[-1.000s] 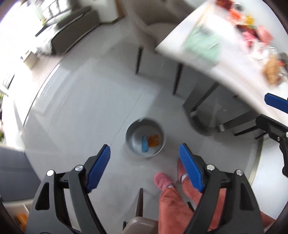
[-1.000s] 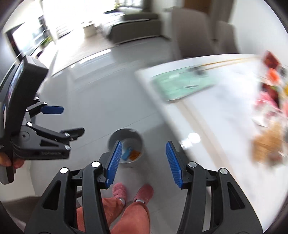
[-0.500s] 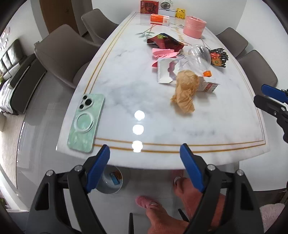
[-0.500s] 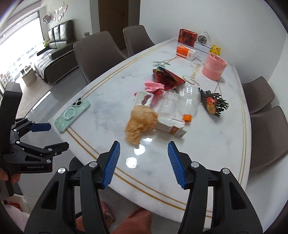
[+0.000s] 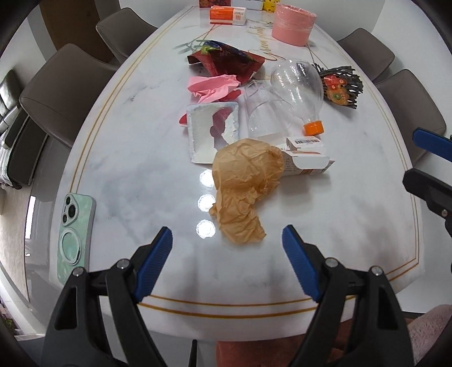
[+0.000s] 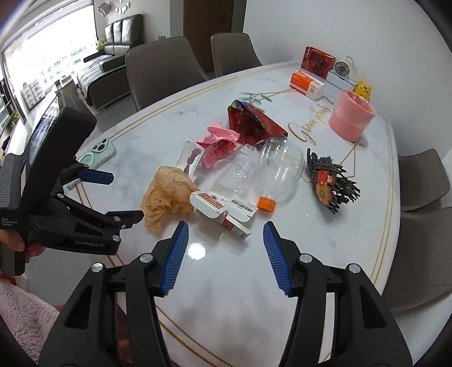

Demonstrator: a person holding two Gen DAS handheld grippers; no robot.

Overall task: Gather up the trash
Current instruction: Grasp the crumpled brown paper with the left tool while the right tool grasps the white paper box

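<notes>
You are holding two grippers over a marble table (image 5: 118,158), and both are empty. The left gripper (image 5: 227,240) is standing with its blue pads wide apart, hovering just short of the one crumpled brown paper (image 5: 244,189), which is lying at 12 o'clock from it. The right gripper (image 6: 224,234) is likewise spread wide, gripping nothing, with one torn white carton (image 6: 223,210) lying at its 12 o'clock.

The trash is sitting clustered at the table's centre. Counting it in the left wrist view:
- one brown paper;
- one white carton (image 5: 306,158), touching the paper's 3 o'clock side;
- one torn white tray (image 5: 212,130) at the paper's 11 o'clock;
- one crumpled pink paper (image 5: 214,87);
- one red foil wrapper (image 5: 226,60);
- one clear bottle (image 5: 296,84) with an orange cap (image 5: 313,127);
- one clear cup (image 5: 267,113), hard to outline against the marble.

One green phone (image 5: 75,237) is lying at 9 o'clock of the left gripper. One pink tub (image 5: 292,24) and one orange box (image 5: 227,15) are sitting at the far end. The brown paper is hiding part of the carton, and the frame's top edge is cutting off further items.
</notes>
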